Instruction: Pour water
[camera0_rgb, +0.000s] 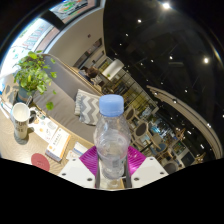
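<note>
One bottle (111, 135) stands between the two fingers of the gripper (112, 168), upright against the view and centred on it. It is clear plastic with a pale blue cap at the top. Its lower body sits between the magenta pads (90, 160), which show at either side of it and appear to press its walls; the gripper is closed on the bottle. The white finger ends (76, 172) reach forward under and beside its base. No surface shows under the bottle; it appears held up off the bench (30, 152).

The whole scene is tilted. To the left of the fingers and below the bottle's level lies a pale bench. On it stands a white mug (21, 122) with dark markings, well apart from the bottle. A leafy green plant (35, 75) rises just beyond the mug. A small pink round item (40, 159) lies on the bench nearer the left finger; what it is cannot be told.

Beyond the bottle the room shows chairs (87, 104) with a patterned cushion, further furniture, and a dark ceiling with small round lights (166, 6). Whether the bottle holds water cannot be told with certainty; its contents are not clear.
</note>
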